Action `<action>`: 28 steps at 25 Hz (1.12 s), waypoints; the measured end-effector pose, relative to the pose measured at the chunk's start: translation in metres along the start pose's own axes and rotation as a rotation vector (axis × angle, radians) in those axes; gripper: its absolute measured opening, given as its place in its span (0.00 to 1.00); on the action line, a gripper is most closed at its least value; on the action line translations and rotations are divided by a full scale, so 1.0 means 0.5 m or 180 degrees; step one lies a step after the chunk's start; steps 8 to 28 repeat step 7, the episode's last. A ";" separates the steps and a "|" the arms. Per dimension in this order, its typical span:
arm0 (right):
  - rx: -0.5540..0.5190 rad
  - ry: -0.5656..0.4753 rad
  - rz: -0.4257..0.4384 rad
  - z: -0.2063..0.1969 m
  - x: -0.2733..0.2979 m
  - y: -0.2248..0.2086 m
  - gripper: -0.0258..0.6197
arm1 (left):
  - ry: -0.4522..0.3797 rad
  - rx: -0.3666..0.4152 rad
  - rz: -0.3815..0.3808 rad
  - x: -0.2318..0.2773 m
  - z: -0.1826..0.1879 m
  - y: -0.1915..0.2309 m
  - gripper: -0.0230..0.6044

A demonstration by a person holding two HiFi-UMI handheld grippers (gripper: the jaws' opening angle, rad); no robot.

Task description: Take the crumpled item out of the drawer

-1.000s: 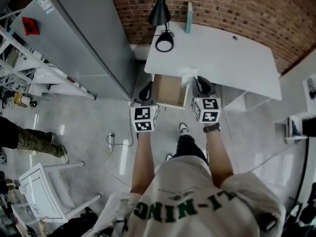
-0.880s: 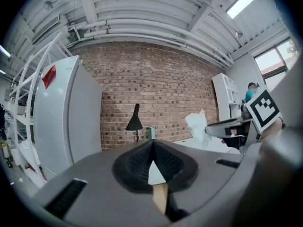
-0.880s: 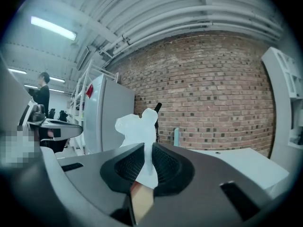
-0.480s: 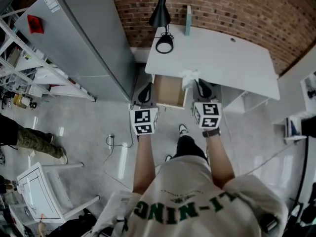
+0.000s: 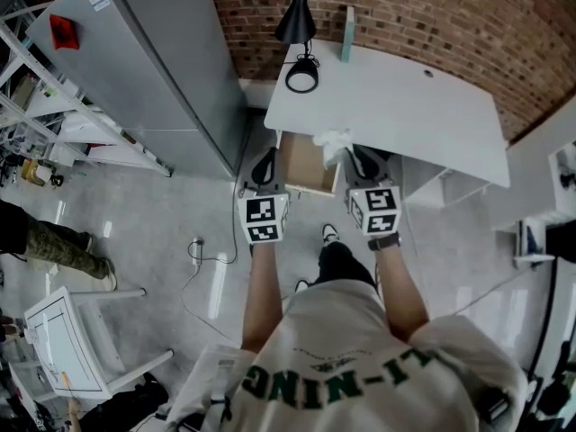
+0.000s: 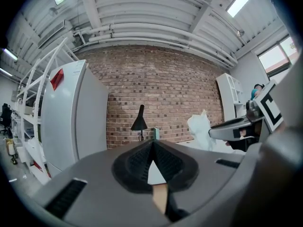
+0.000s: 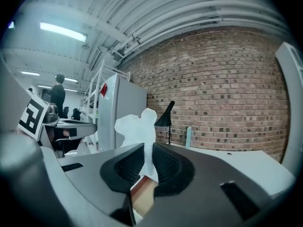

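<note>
The crumpled white item [image 5: 331, 142] hangs above the right side of the open wooden drawer [image 5: 301, 165], at the front edge of the white desk [image 5: 414, 106]. My right gripper [image 5: 348, 157] is shut on it; in the right gripper view the crumpled item [image 7: 136, 129] sticks up from between the jaws of the right gripper [image 7: 147, 160]. My left gripper [image 5: 265, 166] sits at the drawer's left front corner. In the left gripper view the left gripper [image 6: 152, 150] is shut with nothing in it, and the crumpled item [image 6: 201, 129] shows to its right.
A black lamp [image 5: 297, 21] and an upright teal object [image 5: 346, 21] stand at the desk's back by the brick wall. A tall grey cabinet [image 5: 153, 70] is left of the drawer. A white chair [image 5: 72, 349], a cable [image 5: 202, 259] and another person's legs [image 5: 45, 246] are at left.
The right gripper with the crumpled item has shifted a little to the left, over the drawer's right side. The left gripper has hardly moved.
</note>
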State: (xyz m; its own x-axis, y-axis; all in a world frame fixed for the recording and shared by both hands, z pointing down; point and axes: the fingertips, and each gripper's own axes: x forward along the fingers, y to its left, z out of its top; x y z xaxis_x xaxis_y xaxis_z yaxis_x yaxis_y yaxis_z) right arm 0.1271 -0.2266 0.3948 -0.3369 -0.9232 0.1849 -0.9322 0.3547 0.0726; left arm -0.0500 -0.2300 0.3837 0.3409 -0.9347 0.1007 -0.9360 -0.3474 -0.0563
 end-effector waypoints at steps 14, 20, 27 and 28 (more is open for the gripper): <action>0.0019 0.0066 -0.0010 -0.017 0.054 -0.014 0.12 | -0.0003 -0.0020 0.0069 0.044 -0.019 0.021 0.03; 0.0019 0.0066 -0.0010 -0.017 0.054 -0.014 0.12 | -0.0003 -0.0020 0.0069 0.044 -0.019 0.021 0.03; 0.0019 0.0066 -0.0010 -0.017 0.054 -0.014 0.12 | -0.0003 -0.0020 0.0069 0.044 -0.019 0.021 0.03; 0.0019 0.0066 -0.0010 -0.017 0.054 -0.014 0.12 | -0.0003 -0.0020 0.0069 0.044 -0.019 0.021 0.03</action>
